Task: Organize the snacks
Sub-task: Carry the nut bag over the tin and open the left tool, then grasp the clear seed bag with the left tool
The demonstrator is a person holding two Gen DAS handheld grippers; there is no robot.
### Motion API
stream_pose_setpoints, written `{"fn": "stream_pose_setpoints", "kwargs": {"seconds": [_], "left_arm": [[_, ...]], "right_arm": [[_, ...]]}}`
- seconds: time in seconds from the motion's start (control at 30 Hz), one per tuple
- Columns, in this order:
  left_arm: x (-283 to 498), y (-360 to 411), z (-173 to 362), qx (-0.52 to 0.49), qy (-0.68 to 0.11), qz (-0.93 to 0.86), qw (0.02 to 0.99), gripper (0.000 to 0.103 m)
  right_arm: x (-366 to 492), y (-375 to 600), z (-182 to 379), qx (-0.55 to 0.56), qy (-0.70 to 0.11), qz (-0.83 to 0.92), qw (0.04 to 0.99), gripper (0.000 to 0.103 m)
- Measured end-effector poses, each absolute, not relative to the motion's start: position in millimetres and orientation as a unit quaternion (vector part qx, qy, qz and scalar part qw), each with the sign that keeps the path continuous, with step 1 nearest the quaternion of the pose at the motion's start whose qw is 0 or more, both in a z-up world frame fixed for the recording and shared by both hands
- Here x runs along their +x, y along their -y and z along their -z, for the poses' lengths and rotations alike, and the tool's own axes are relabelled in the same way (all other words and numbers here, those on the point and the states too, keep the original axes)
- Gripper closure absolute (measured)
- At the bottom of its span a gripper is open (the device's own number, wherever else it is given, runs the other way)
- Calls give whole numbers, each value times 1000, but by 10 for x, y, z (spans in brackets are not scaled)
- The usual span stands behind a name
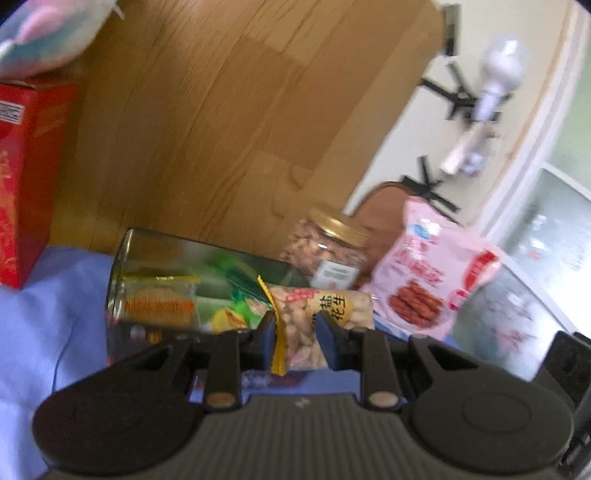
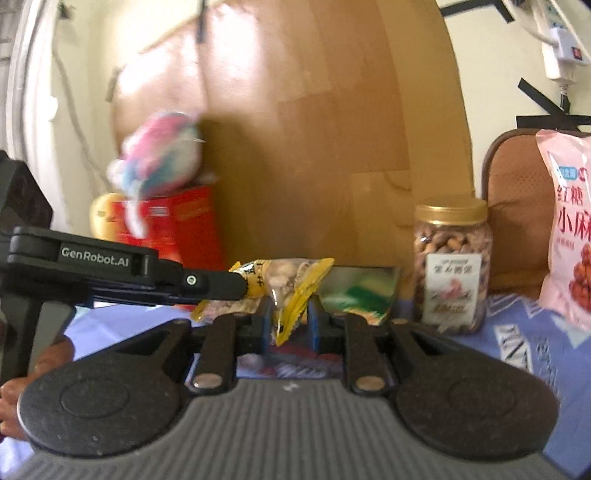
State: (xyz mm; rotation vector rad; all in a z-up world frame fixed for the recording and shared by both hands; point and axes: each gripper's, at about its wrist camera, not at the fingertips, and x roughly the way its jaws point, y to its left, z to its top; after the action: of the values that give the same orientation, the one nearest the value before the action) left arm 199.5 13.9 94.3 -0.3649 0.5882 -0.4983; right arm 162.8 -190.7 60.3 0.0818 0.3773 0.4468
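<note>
A clear packet of peanuts [image 1: 332, 306] with yellow sealed edges hangs above the table, gripped at both ends. In the left wrist view my left gripper [image 1: 297, 332] is shut on one end of it. In the right wrist view my right gripper [image 2: 290, 319] is shut on the packet's [image 2: 288, 273] yellow edge. There the left gripper [image 2: 247, 285] reaches in from the left and pinches the other end. Just behind the packet stands a clear plastic bin [image 1: 155, 288] holding several snack packs.
A gold-lidded jar of nuts [image 2: 450, 266] and a pink snack bag [image 2: 569, 229] stand at the right on the blue cloth [image 1: 44, 314]. A red box [image 1: 26, 177] topped by a plush toy [image 1: 48, 33] is at the left. A wooden board [image 1: 221, 129] rises behind.
</note>
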Motion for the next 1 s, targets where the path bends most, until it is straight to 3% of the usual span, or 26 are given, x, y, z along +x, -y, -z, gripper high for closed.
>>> {"fn": "stream_pose_setpoints", "kwargs": {"seconds": [0.07,0.1,0.17,0.4,0.67,0.73,0.8,0.83,1.0], "left_arm": [[2155,-102,-910,-165,-287,221,917,75],[2238,-76,-885,-152,-289,199,924,65],[2347,-78,-823,-145,-305,164,927,57],[1729,-472,-913,-205,-262,198,922,57],[1148,-302,-305,-231,-338,242,880,54],[1129,-261,-123,-243,-363,236,868,54],[1118,-259,24,-255,-383,235,856,54],[1109,-239,85,-252,-388,228,857,54],[1030,-263,143,-261,-367,229,863,57]], "right_arm": [[1806,1832,-559,33,-197,-211,957,76],[1898,1794,-513,24,-208,-210,955,74],[2006,1741,-450,14,-218,-204,954,67],[1595,2228,-499,124,-190,-221,948,60],[1373,2478,192,172,-328,-202,907,57],[1358,2474,229,192,-324,-209,902,57],[1334,2407,219,187,-335,-232,894,64],[1318,2390,238,193,-339,-238,889,73],[1263,2555,325,290,-354,-258,851,81]]}}
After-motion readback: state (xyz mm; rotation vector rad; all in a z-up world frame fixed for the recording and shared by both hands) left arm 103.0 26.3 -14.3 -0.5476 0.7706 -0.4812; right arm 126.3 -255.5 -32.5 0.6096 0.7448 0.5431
